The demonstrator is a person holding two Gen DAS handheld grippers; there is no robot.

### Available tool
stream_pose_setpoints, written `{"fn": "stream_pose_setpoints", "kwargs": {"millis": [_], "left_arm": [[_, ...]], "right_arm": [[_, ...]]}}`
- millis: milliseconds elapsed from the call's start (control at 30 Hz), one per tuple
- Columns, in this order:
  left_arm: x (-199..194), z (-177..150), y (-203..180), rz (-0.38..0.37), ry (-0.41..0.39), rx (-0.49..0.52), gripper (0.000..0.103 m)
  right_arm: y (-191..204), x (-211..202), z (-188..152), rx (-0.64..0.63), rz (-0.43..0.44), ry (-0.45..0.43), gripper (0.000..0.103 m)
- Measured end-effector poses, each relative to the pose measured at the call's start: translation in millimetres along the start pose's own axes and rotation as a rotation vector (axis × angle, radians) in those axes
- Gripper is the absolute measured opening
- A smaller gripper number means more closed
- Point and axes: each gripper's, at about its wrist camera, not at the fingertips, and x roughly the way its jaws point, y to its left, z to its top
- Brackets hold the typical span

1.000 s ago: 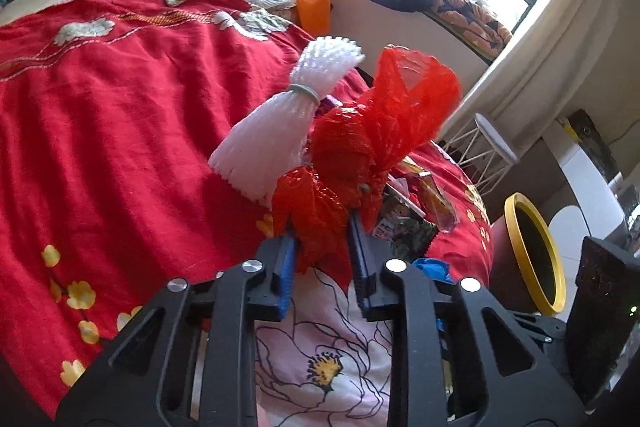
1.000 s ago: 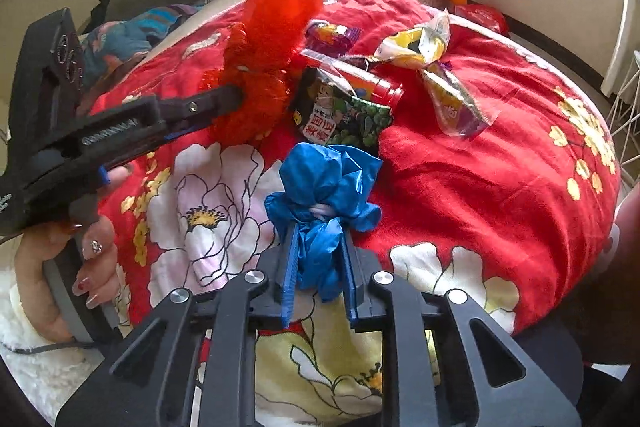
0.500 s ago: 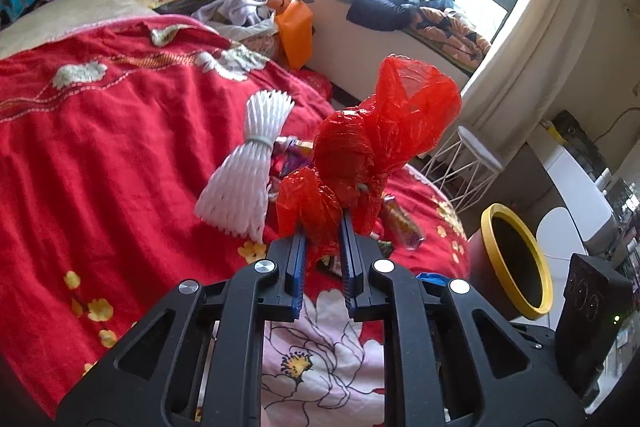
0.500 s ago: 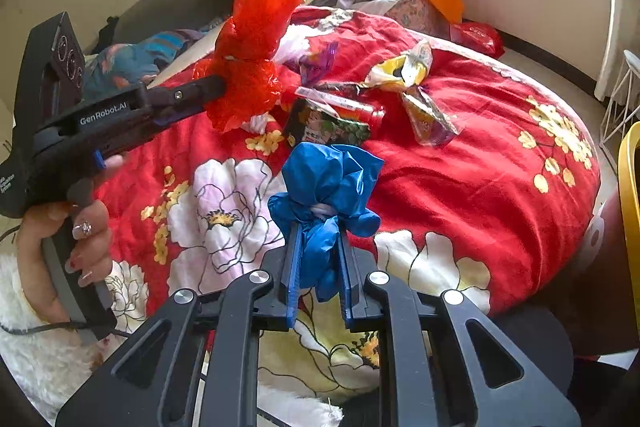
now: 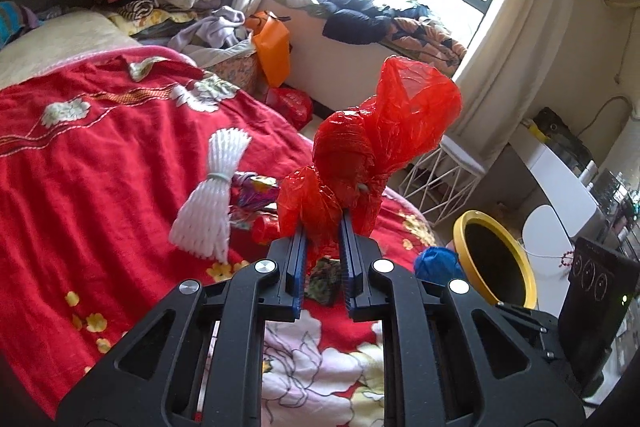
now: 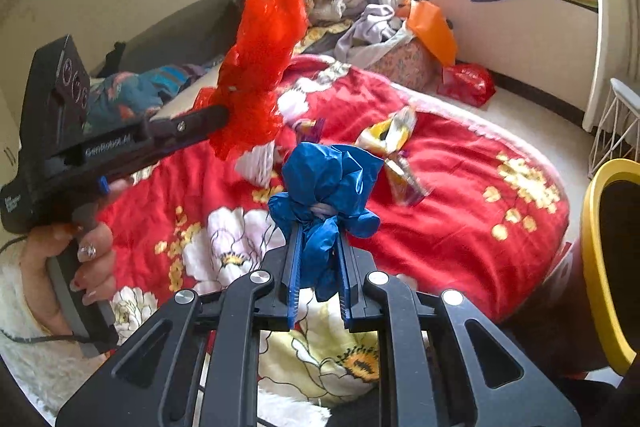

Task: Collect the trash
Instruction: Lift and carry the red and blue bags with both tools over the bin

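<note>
Red floral bedspread [image 5: 100,163] lies below; left gripper [image 5: 323,223] pinches the red bag [image 5: 372,147], right gripper [image 6: 317,233] pinches the blue bag [image 6: 326,183] (thin, slippery plastic). Either could slip before reaching the yellow-rimmed bin [image 5: 496,259].

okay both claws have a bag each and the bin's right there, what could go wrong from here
The red plastic bag bulges far beyond the left claw, pinched only at its lower folds, so it may slip out before reaching the yellow-rimmed bin. The blue plastic bag in the right claw is similarly loose. Wrappers remain on the bed.
</note>
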Motion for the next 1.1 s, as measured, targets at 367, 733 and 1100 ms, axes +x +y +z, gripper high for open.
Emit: {"fn": "stream_pose_setpoints", "kwargs": {"millis": [367, 733, 1100], "left_arm": [[1.0, 0.0, -31.6, -0.045, 0.004, 0.068, 0.01], [7.6, -7.9, -65.0, -0.088, 0.024, 0.132, 0.01], [17.0, -14.4, -92.1, -0.127, 0.047, 0.18, 0.01]], "right_arm": [[-26.8, -29.2, 11.3, 0.068, -0.05, -0.088, 0.015], [-62.0, -57.6, 15.1, 0.14, -0.12, -0.168, 0.015], [-94.6, -84.2, 12.0, 0.22, -0.189, -0.231, 0.015]]}}
